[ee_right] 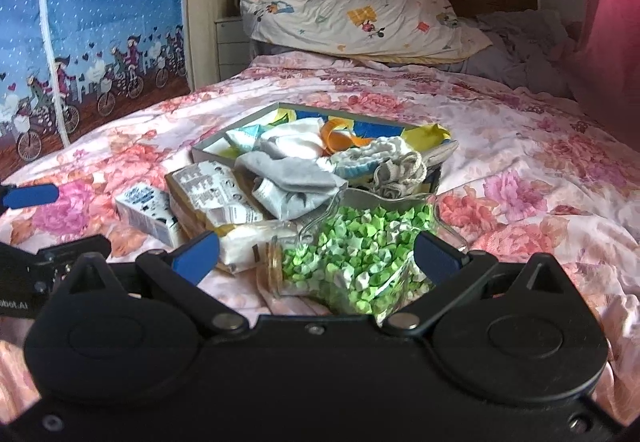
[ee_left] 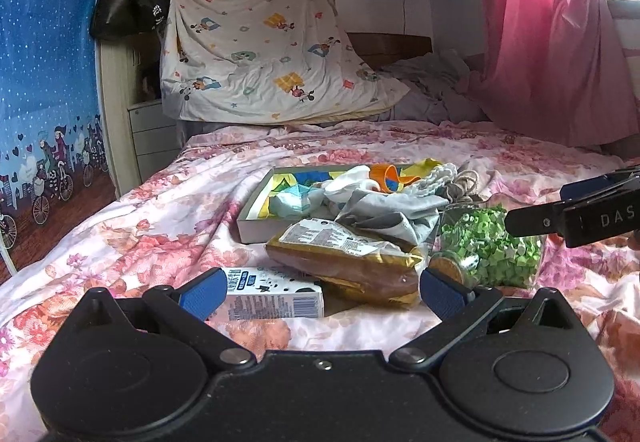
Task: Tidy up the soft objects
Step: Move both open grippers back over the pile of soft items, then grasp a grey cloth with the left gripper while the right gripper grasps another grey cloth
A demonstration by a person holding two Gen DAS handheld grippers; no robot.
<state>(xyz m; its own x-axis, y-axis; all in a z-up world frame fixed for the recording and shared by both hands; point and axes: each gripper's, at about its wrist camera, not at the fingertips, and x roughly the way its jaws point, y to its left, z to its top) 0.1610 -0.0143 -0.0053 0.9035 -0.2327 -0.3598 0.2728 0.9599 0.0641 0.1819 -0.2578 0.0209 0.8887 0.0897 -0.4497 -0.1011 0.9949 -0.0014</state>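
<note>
A shallow box (ee_left: 256, 202) (ee_right: 208, 150) on the floral bed holds soft things: grey and white socks (ee_right: 288, 170) (ee_left: 384, 210), a knitted white piece (ee_right: 372, 154) and a string pouch (ee_right: 400, 170). In front lie a wrapped bread loaf (ee_left: 352, 262) (ee_right: 216, 194), a small carton (ee_left: 276, 298) (ee_right: 148, 210) and a glass jar of green paper stars (ee_left: 492, 250) (ee_right: 352, 258). My left gripper (ee_left: 320, 290) is open, its fingers either side of the carton and the loaf's near end. My right gripper (ee_right: 316, 250) is open around the jar, and shows at the right edge of the left wrist view (ee_left: 568, 218).
A cartoon-print pillow (ee_left: 260, 42) leans on the headboard. Crumpled grey bedding (ee_left: 432, 82) lies at the back right by a pink curtain (ee_left: 552, 34). A blue patterned curtain (ee_left: 44, 82) hangs on the left beside a white drawer unit (ee_left: 152, 138).
</note>
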